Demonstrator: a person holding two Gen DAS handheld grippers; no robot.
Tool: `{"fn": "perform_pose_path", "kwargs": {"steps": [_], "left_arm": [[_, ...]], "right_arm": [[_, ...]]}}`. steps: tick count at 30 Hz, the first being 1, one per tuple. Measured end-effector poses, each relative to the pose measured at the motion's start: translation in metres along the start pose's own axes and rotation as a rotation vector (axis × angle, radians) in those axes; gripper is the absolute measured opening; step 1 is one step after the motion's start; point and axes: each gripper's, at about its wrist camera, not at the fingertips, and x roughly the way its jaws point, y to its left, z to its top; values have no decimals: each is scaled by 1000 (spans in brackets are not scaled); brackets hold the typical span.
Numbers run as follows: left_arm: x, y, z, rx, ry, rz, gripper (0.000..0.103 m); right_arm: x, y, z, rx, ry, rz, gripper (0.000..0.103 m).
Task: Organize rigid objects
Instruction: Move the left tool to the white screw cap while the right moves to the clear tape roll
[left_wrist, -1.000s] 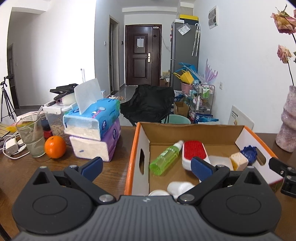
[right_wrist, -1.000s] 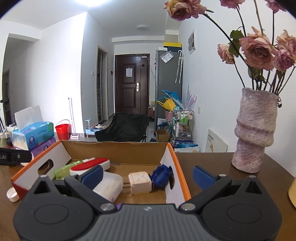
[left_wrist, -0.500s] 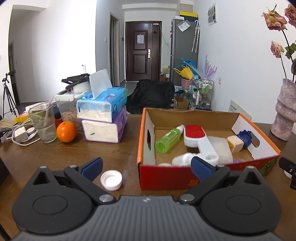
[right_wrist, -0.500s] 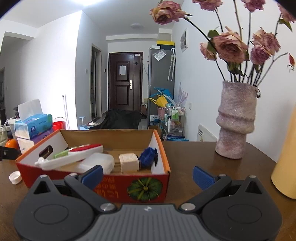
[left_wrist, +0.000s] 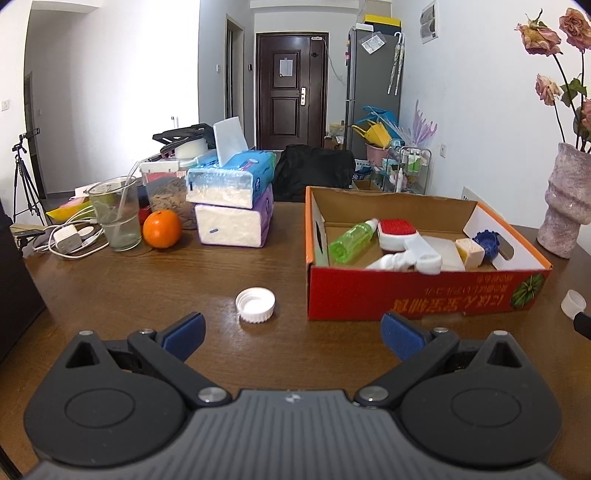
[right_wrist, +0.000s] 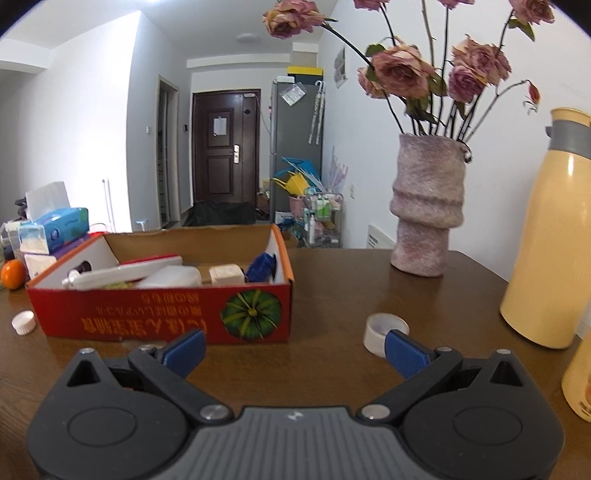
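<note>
We hold both grippers low over the brown surface (left_wrist: 147, 288), each spread wide and carrying nothing. The left gripper (left_wrist: 291, 334) faces a white bottle cap (left_wrist: 255, 305) lying open side up at its 12 o'clock, just left of the red cardboard box (left_wrist: 406, 291). The right gripper (right_wrist: 294, 349) has a white tape roll (right_wrist: 380, 330) at about 1 o'clock, partly hidden behind its right finger (right_wrist: 404, 352).

We judge the step in hand to be collecting the loose pieces that lie outside the box. The next move calls for lowering one gripper around its piece, closing on the rim, then lifting it over the box wall.

Counted in the box from the left wrist view: one green spray bottle (left_wrist: 351, 242), one red-topped brush (left_wrist: 397, 230), one white tube (left_wrist: 400, 258), one cream cube (left_wrist: 470, 251), one blue lid (left_wrist: 487, 243). Outside: one cap, one roll.
</note>
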Motion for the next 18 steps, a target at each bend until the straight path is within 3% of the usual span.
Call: {"fn": "perform_pose_path", "kwargs": {"steps": [18], "left_arm": [[30,50,-12,-39,85,37,103]], "right_arm": [[-10,-29,-20,91,30,-149,103]]}}
